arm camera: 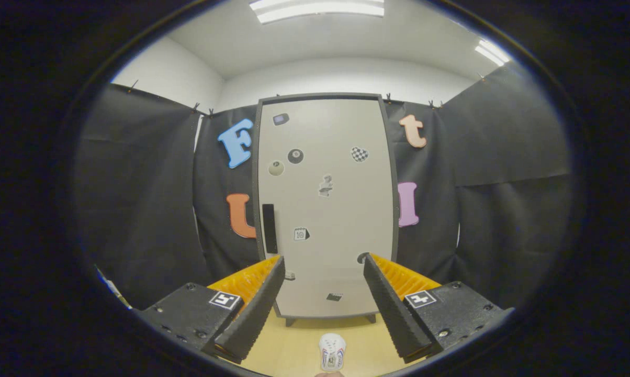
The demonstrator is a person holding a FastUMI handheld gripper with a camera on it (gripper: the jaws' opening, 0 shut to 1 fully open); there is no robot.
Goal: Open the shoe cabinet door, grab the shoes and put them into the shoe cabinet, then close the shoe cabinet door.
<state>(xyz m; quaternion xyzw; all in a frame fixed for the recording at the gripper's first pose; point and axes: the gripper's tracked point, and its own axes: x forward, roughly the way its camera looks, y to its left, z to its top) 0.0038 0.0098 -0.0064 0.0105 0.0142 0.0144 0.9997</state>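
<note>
A tall pale shoe cabinet (325,209) stands upright against the booth's back wall, its door shut. A dark vertical handle (269,228) sits on the door's left side, and several small stickers dot the door. A white shoe (332,351) with coloured marks lies on the wooden floor in front of the cabinet, low between my fingers. My gripper (323,267) is open, its fingers spread wide and holding nothing, some way back from the cabinet and aimed at the lower part of the door.
Black cloth walls (142,209) close in the booth on the left, right and behind the cabinet. The light wooden floor (294,345) runs from the cabinet's feet toward me. Ceiling lights (317,8) shine above.
</note>
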